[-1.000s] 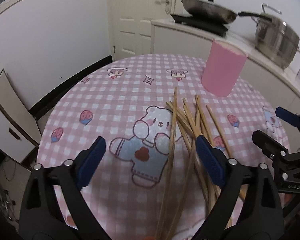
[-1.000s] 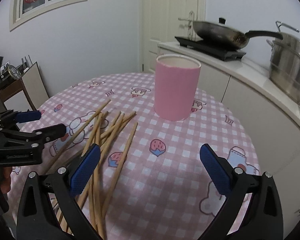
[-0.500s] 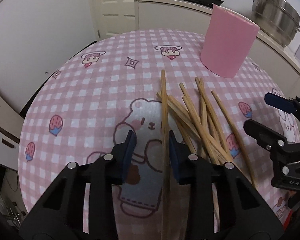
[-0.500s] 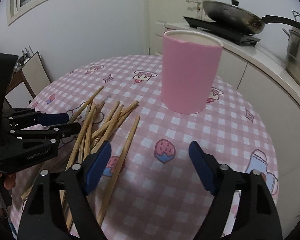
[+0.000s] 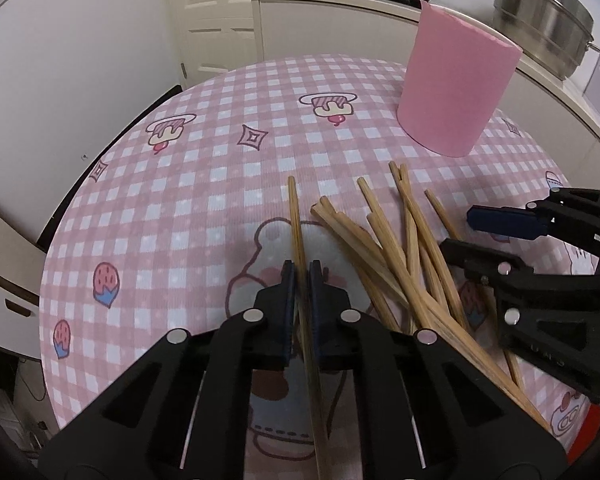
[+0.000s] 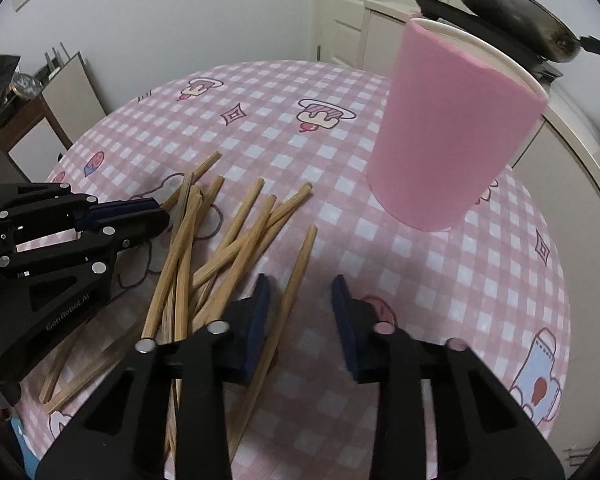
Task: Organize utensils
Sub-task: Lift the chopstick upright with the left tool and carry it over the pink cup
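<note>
- Left wrist view: the left gripper point(image 5: 302, 276) has its two blue-padded fingers pinched onto a single chopstick point(image 5: 296, 216), which runs between the pads and points away toward the far side of the round table point(image 5: 148, 208).
- That chopstick lies a little apart from the rest, to the left of the chopstick pile point(image 5: 404, 248) (a loose fan of wooden sticks crossing one another on the pink checked cloth).
- A pink cup point(image 5: 456, 92) stands upright beyond the pile, near the table's far right edge, not touching any stick.
- To the right in the same view, the right gripper point(image 5: 484, 232) reaches in from the side, low over the right part of the pile.
- Right wrist view: the right gripper point(image 6: 300, 296) has its jaws parted, and one chopstick point(image 6: 296, 280) lies on the cloth between the fingers, close to the left pad; whether that pad touches it I cannot tell.
- The pile point(image 6: 216, 240) spreads to the left of this stick, and the left gripper point(image 6: 156, 216) shows at the left edge with its fingers drawn together.
- The pink cup point(image 6: 452, 136) rises ahead and to the right, open top up, well clear of the sticks.
- Behind the table runs a white counter point(image 5: 340, 12) carrying a dark frying pan point(image 6: 512, 20) and a steel pot point(image 5: 540, 12).
</note>
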Demonstrator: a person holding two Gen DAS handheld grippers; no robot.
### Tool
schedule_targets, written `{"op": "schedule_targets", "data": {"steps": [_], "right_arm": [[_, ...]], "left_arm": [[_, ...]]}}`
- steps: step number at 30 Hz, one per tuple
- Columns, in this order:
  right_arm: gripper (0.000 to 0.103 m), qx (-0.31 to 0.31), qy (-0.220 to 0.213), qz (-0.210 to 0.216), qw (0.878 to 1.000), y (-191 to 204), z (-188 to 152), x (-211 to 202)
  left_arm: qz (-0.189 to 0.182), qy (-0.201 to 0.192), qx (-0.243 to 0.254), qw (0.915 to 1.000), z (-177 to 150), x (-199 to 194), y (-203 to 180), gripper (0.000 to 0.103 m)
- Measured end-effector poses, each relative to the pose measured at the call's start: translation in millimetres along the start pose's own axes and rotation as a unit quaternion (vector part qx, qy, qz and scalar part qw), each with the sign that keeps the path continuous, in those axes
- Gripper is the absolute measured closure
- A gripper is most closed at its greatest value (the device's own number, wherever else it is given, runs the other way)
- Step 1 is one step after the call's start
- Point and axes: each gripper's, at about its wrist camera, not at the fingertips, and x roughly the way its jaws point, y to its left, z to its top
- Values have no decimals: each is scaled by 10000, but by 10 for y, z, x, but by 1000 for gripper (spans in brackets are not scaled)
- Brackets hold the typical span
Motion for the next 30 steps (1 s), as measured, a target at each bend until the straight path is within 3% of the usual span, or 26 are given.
{"op": "schedule_targets", "data": {"steps": [3,7,9,20,30], "right_arm": [[94,-93,68,6,9999,29,29,11],[98,-39,119,145,9998,-4,45,-1],[99,150,94,475,9987,-84,44,-51],[99,351,-843,838,9923,-219,83,-859],[99,387,-1826,906,9782,-356,147,-1521]], "left_arm": [[15,-23,8,10000,13,23,-18,97],[-60,-58,-101,9999,-14,-18,34,97],[-196,-134,-231,9995,-7,-94,102,97],[-493,-1070,-649,9909,74,-996,249,97],[-702,-1999,-584,9756,153,-1842,-9,97]]}}
